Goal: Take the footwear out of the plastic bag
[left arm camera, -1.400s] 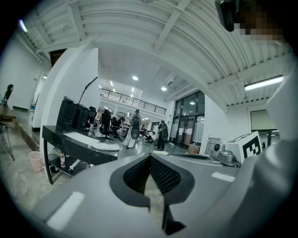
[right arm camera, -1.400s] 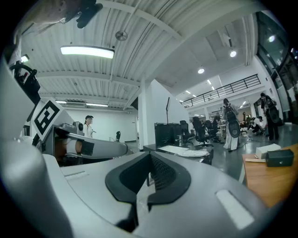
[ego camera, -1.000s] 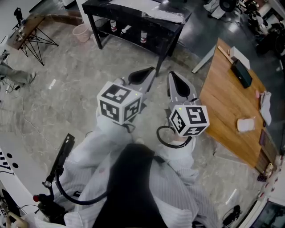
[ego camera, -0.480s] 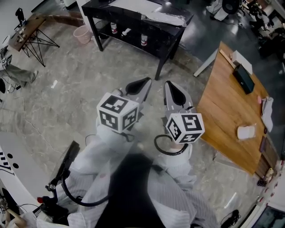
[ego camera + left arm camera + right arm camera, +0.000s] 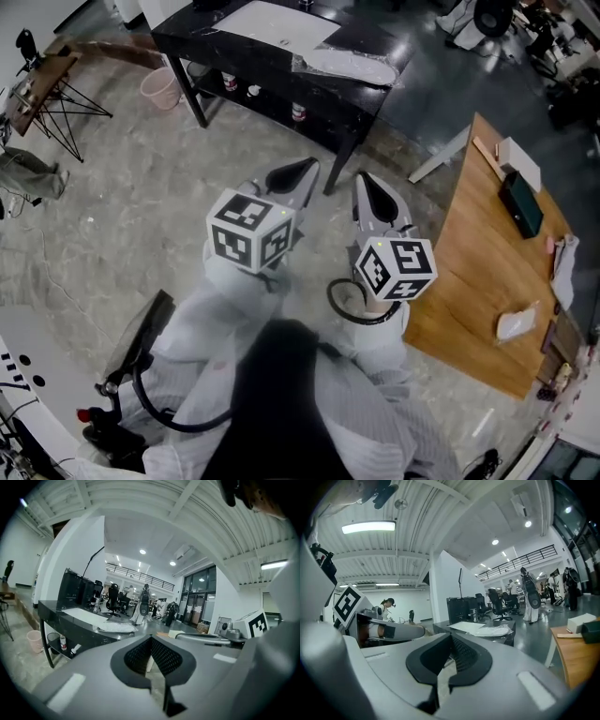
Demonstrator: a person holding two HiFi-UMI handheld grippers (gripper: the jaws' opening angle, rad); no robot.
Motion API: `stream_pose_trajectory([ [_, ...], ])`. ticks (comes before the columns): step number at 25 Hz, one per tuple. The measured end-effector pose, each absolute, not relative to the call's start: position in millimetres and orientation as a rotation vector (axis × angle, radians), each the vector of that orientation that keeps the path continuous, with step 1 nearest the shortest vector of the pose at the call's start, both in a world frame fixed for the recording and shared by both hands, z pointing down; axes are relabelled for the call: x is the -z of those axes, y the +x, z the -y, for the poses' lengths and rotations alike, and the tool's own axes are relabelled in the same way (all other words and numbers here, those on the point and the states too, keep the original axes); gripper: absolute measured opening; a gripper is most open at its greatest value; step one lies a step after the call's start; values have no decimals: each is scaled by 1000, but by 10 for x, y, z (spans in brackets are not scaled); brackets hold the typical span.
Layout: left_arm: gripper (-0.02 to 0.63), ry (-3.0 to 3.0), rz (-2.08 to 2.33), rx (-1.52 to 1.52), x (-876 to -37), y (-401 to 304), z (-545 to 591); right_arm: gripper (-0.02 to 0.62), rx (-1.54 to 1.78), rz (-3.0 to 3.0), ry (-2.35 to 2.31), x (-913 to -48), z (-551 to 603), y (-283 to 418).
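Observation:
A clear plastic bag (image 5: 347, 66) with something pale inside lies on the right part of a black table (image 5: 202, 42) at the far side of the room; what it holds cannot be made out. It also shows as the bag (image 5: 115, 626) in the left gripper view and the bag (image 5: 490, 631) in the right gripper view. I hold both grippers side by side at chest height, pointing toward that table and well short of it. My left gripper (image 5: 309, 167) is shut and holds nothing. My right gripper (image 5: 361, 178) is shut too, with nothing in it.
A white sheet (image 5: 272, 21) lies on the black table, and bottles (image 5: 298, 112) stand on its lower shelf. A pink bin (image 5: 161, 86) is left of the table. A wooden table (image 5: 487, 253) with a black box (image 5: 520, 202) stands at the right. Bare stone floor lies between.
The black table and the wooden table have shifted in the head view as I move and turn. Both grippers stay shut and keep their places in front of me.

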State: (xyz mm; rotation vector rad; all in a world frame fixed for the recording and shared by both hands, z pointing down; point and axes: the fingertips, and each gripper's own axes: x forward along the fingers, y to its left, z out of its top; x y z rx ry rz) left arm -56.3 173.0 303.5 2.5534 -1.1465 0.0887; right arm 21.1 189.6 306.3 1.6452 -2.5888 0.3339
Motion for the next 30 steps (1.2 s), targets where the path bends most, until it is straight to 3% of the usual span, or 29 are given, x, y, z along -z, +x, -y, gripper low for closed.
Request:
stream_pose_trajectory([
  [12, 2, 2499, 1084, -177, -3398, -463, 310, 12, -372, 2506, 1705, -3245, 149, 379],
  [23, 2, 2431, 1063, -148, -3541, 93, 1988, 12, -524, 2473, 1601, -3584, 1767, 1159],
  [30, 2, 2310, 1013, -94, -3710, 79, 2496, 14, -694, 2401, 1563, -3901, 2270, 1725],
])
